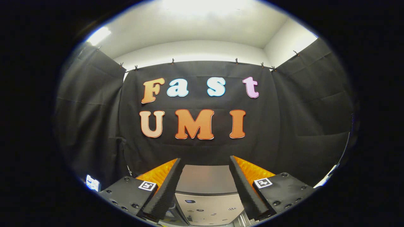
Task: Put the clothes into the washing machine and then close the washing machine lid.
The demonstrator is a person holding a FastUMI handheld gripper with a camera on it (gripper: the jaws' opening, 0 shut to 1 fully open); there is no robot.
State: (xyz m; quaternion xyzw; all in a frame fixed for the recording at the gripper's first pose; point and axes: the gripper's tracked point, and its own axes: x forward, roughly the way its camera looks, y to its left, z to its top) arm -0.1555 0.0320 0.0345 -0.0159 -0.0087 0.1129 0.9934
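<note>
Gripper view: the gripper point(205, 167) is held level and aimed at the far black cloth wall point(300, 119) of the booth, with its 2 fingers spread wide apart and nothing between them. Below and just ahead of the fingers sits the washing machine point(205, 189); a flat grey top surface and a lighter panel with a few small dark marks are visible in the gap between the fingers. I cannot tell from this angle whether that flat surface is the lid lying shut or some other part of the machine.

Judging by the empty, spread fingers, the task looks to be at its very start or at a pause between steps: neither the loading of clothes nor the closing of the lid can be confirmed as done.

On writing: each finger mount carries 1 square black-and-white marker point(147, 185), a pattern and not readable text. The marks on the machine's panel are too small to read. A small bright object point(92, 183) lies near left, too blurred to identify.
</note>
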